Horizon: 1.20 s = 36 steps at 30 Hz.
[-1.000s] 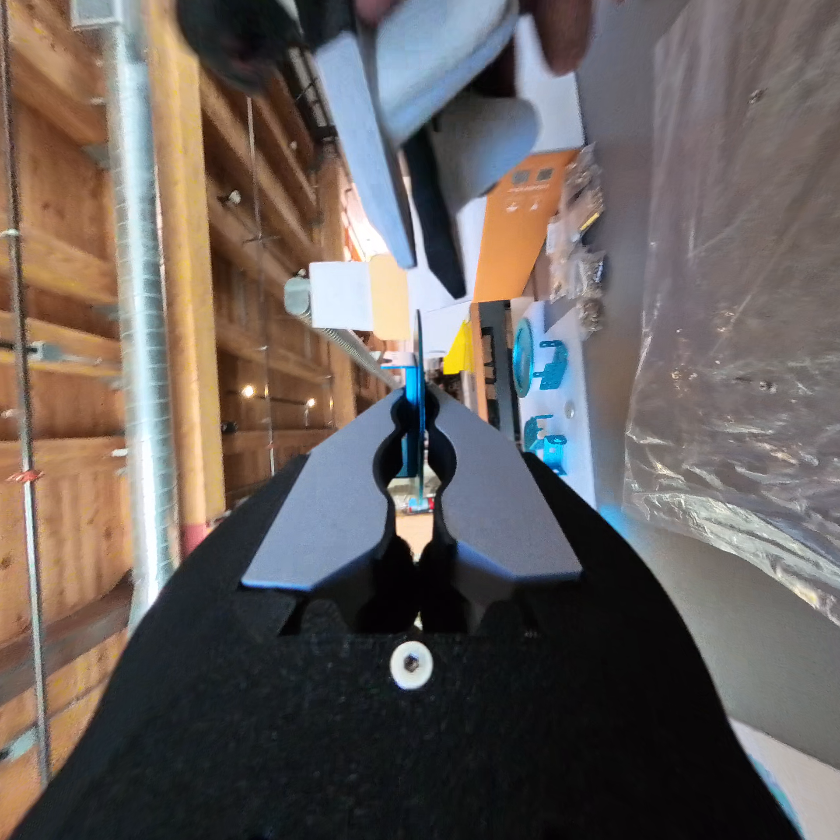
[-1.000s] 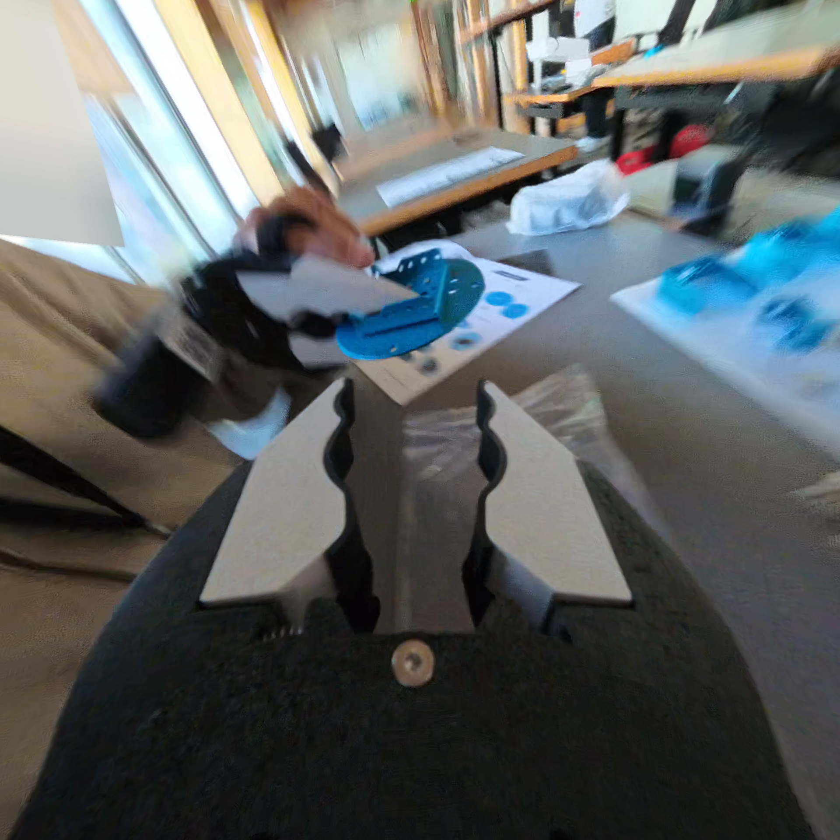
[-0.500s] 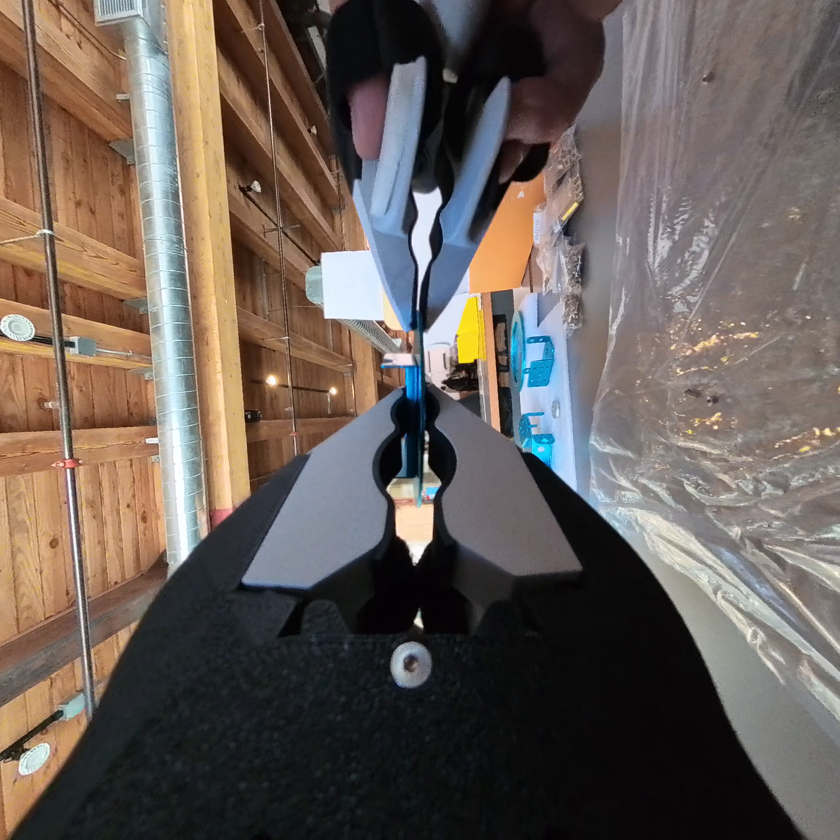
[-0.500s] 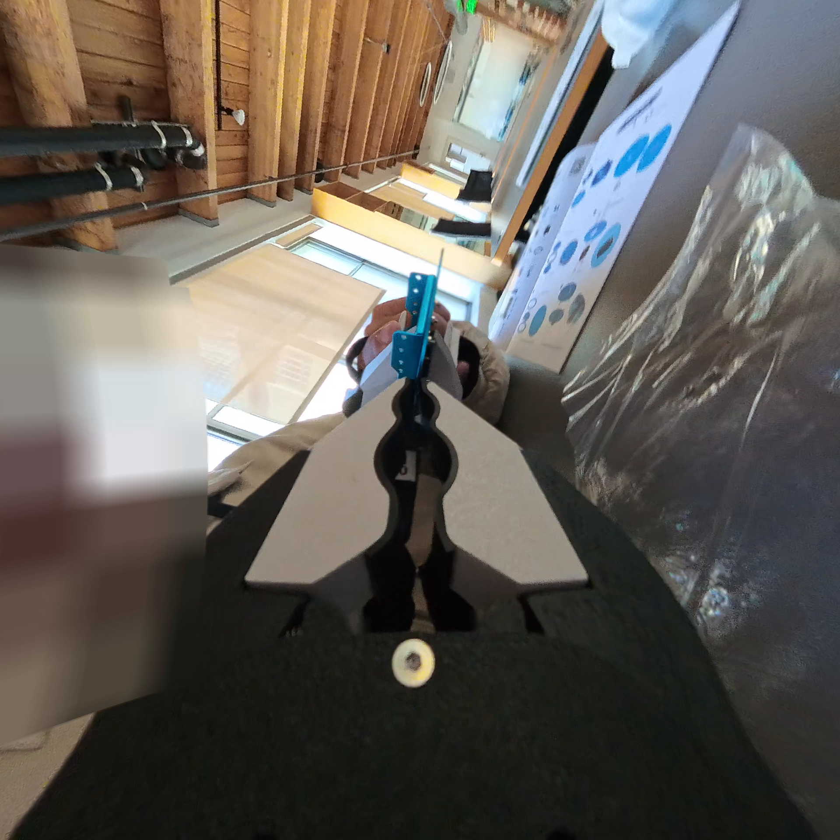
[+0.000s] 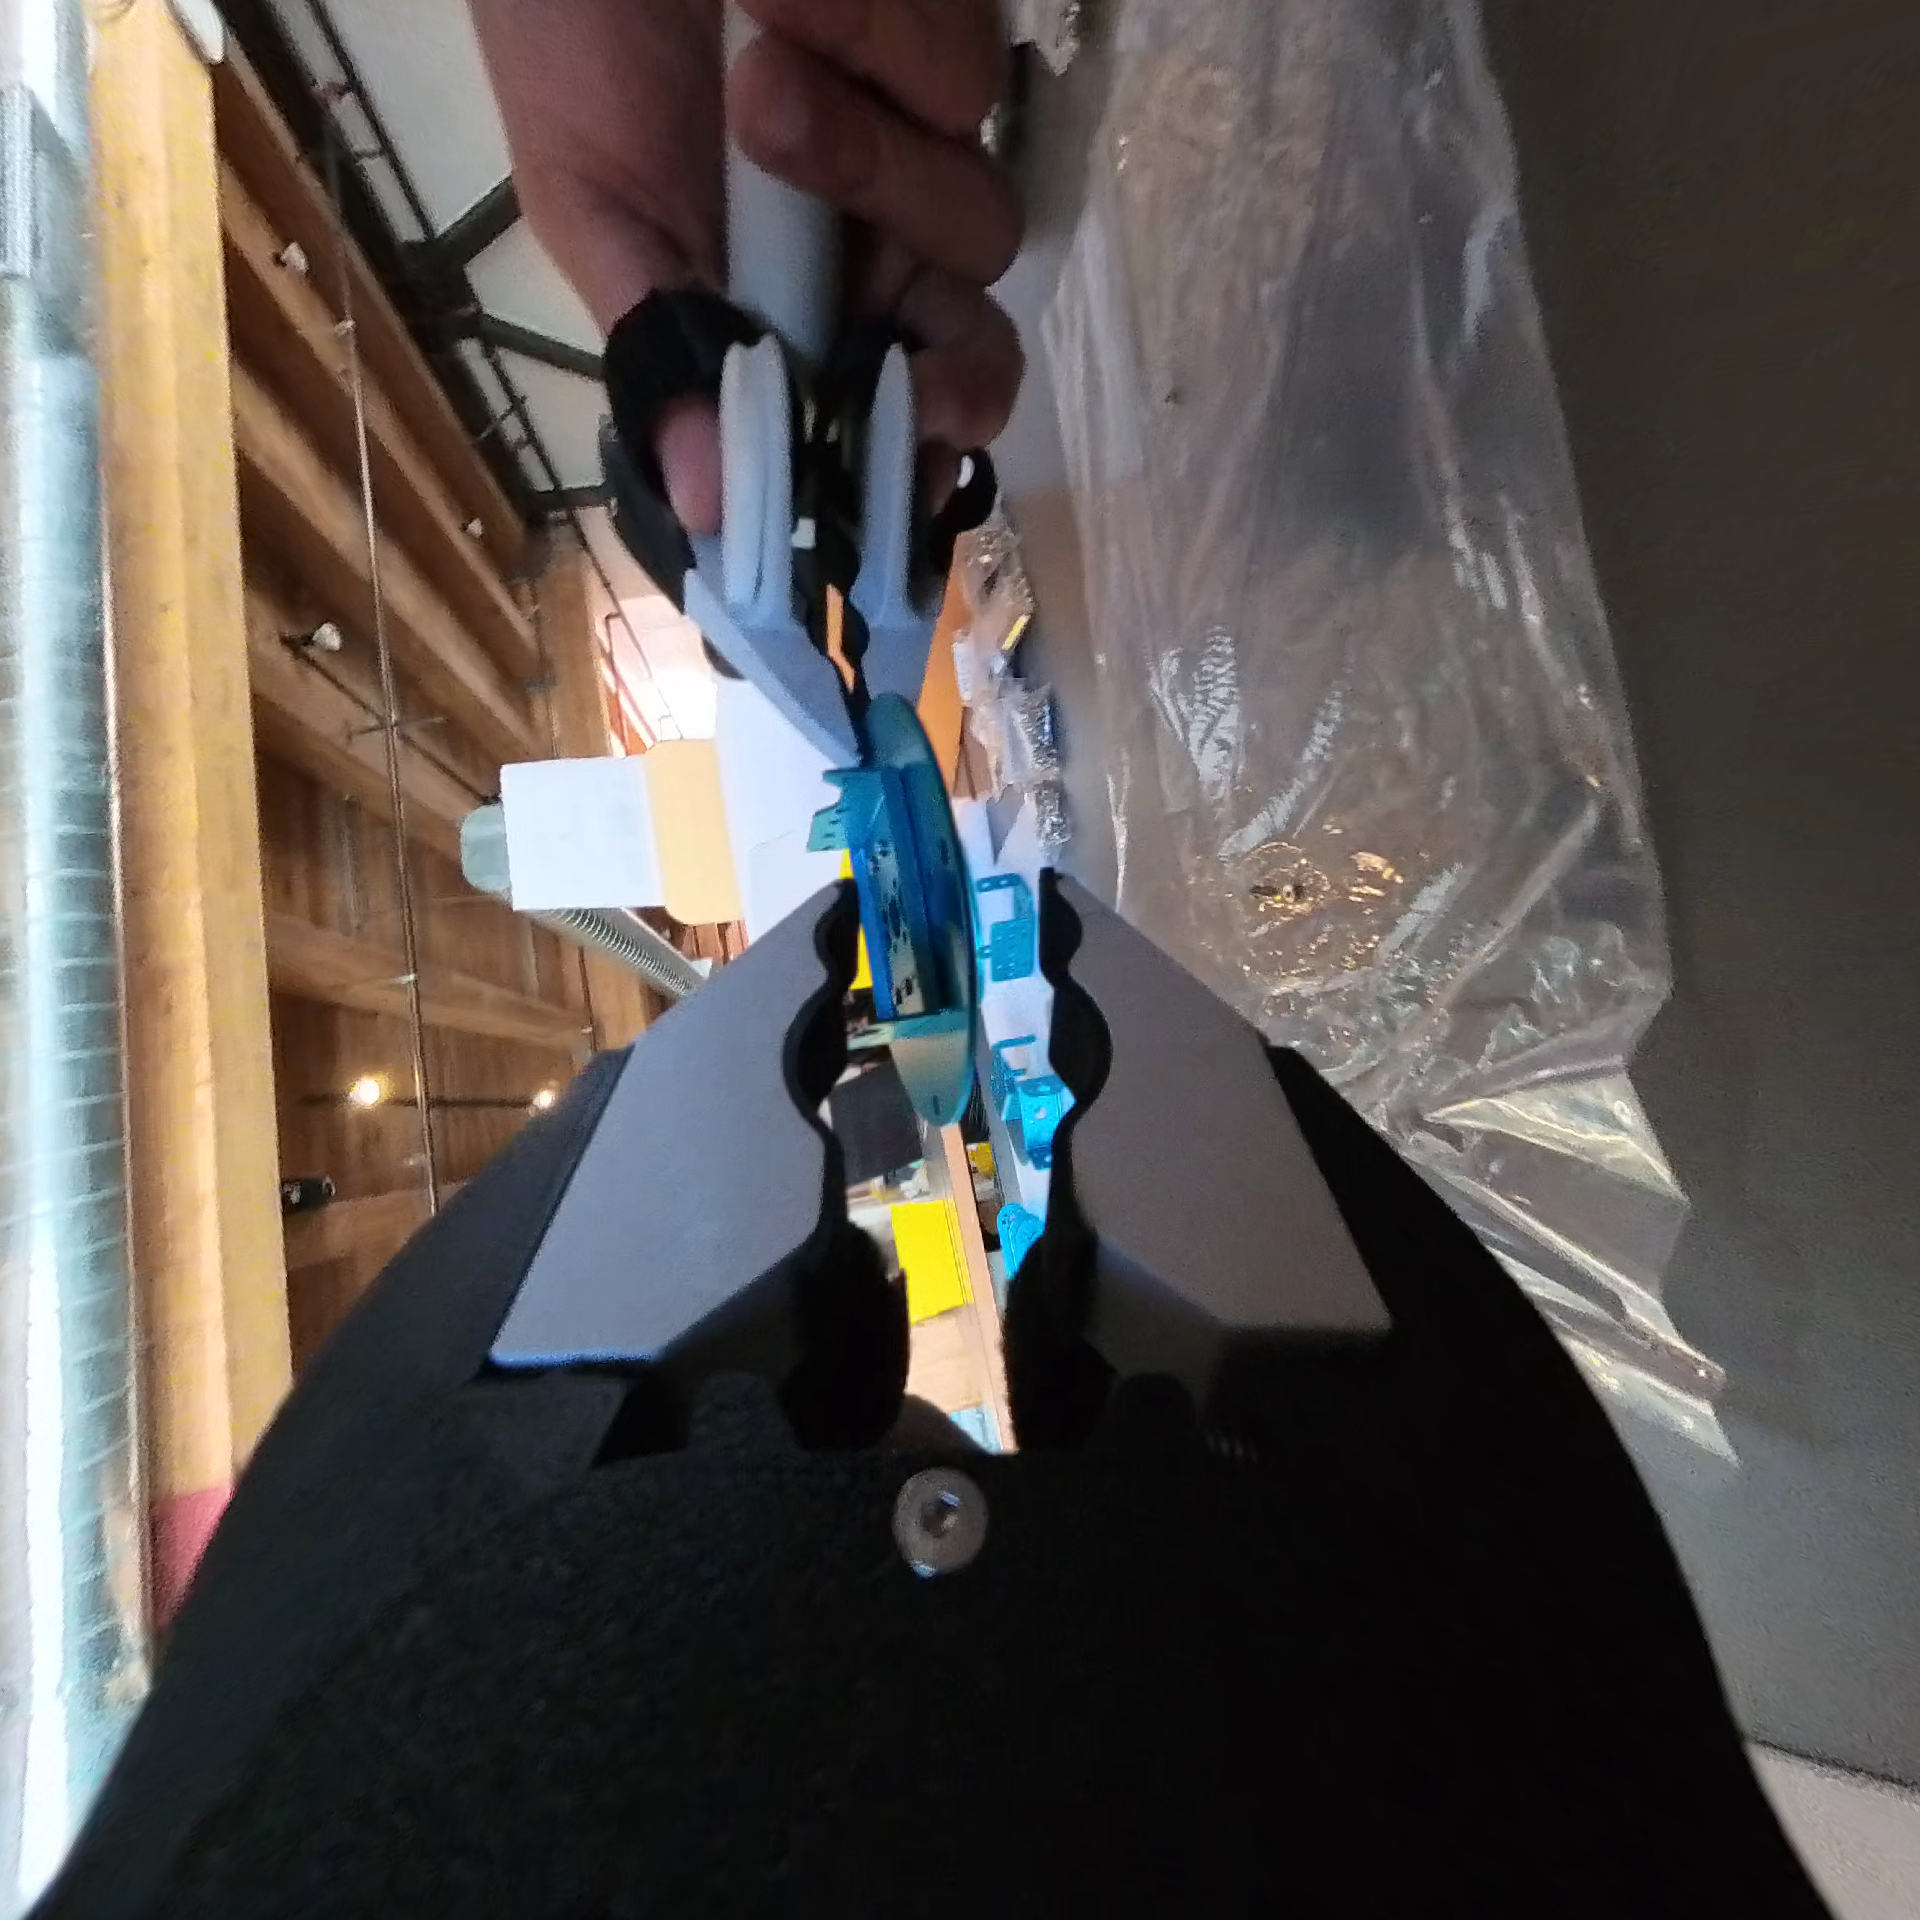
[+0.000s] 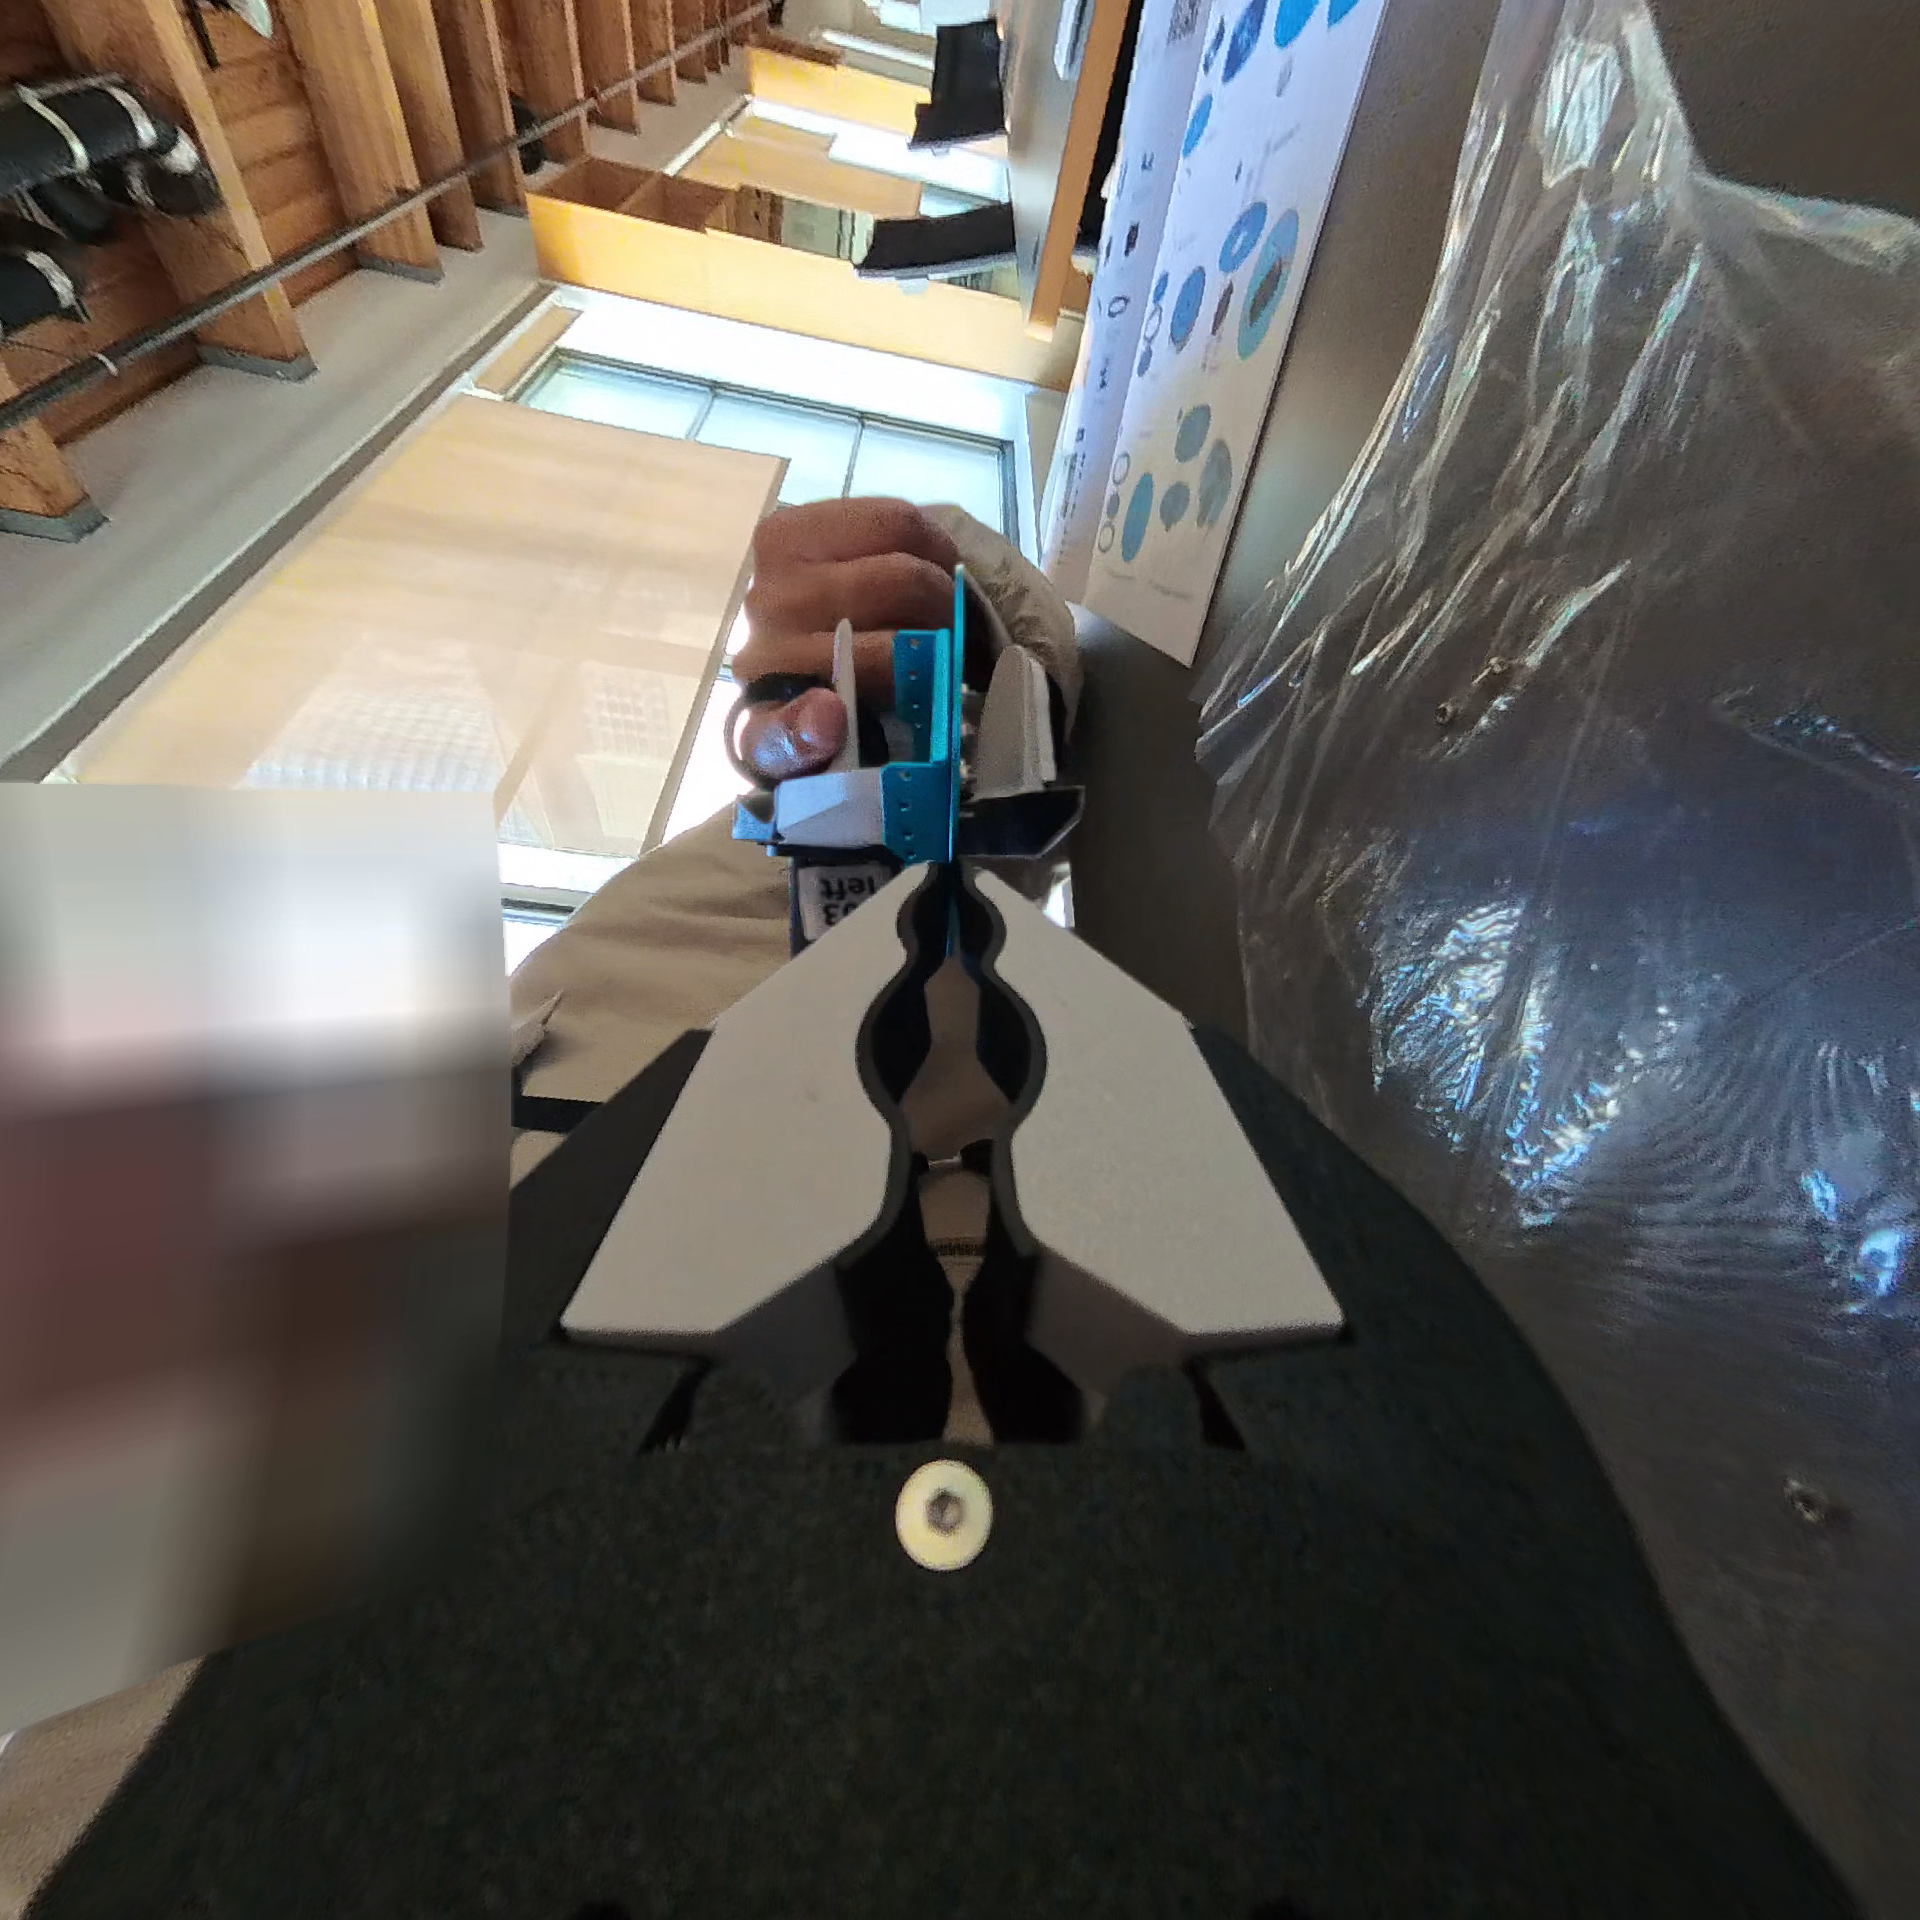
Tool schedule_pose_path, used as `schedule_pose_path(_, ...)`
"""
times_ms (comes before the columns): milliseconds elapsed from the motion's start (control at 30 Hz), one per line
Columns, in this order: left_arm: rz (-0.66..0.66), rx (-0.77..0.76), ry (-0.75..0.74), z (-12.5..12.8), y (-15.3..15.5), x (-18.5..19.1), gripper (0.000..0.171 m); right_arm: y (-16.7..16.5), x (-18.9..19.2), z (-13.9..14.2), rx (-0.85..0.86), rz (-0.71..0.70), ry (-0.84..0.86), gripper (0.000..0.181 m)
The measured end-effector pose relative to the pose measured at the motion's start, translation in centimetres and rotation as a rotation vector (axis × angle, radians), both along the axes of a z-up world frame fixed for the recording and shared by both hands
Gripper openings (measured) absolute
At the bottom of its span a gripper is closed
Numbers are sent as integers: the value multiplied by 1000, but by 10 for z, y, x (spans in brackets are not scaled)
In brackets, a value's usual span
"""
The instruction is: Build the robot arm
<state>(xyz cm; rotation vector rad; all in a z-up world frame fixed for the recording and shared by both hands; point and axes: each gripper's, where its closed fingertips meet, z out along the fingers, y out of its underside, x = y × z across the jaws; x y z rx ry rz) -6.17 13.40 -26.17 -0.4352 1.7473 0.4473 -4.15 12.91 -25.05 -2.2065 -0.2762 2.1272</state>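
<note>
A round blue metal disc with a blue perforated bracket fixed to it hangs edge-on in the air. My left gripper is open, with one jaw on each side of the disc and not touching it. My right gripper comes from the far side and pinches the disc's far edge. In the right wrist view my right gripper is shut on the disc's thin edge, with the bracket to its left. The left gripper shows beyond it, open, held by a hand.
Both views are rolled sideways. A crumpled clear plastic bag lies on the grey table, also in the right wrist view. Small blue brackets lie on a white sheet. A printed sheet with blue pictures lies farther off. My two grippers' fingertips are within a few centimetres of each other.
My right gripper swung in and shut on the disc's edge. My left gripper, which held the disc, has opened and let it go. The disc has turned slightly.
</note>
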Motion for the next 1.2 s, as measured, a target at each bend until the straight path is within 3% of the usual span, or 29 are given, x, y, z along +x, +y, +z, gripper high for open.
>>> schedule_pose_path(200, -44, 19, 49, -4, -1, 1, 32, -6, -7, -3, -17, 53, -8, 0)
schedule_pose_path(267, -75, 24, 43, -2, -5, 3, 20, -8, -9, -5, -21, 66, -8, 0)
schedule_pose_path(500, -85, 55, 4, 4, -5, 5, 5, -8, -10, -4, -38, 79, 12, 0)
schedule_pose_path(800, -45, 44, -78, 15, 2, 8, 4, 0, -9, 5, 62, 35, 30, 9)
schedule_pose_path(967, 24, -226, -254, 32, 16, 6, 3, 13, 6, 33, 278, -70, 54, 20)
schedule_pose_path(1200, -45, -820, -408, 46, 4, 13, 4, 11, -1, 44, 1111, -152, -112, 34)
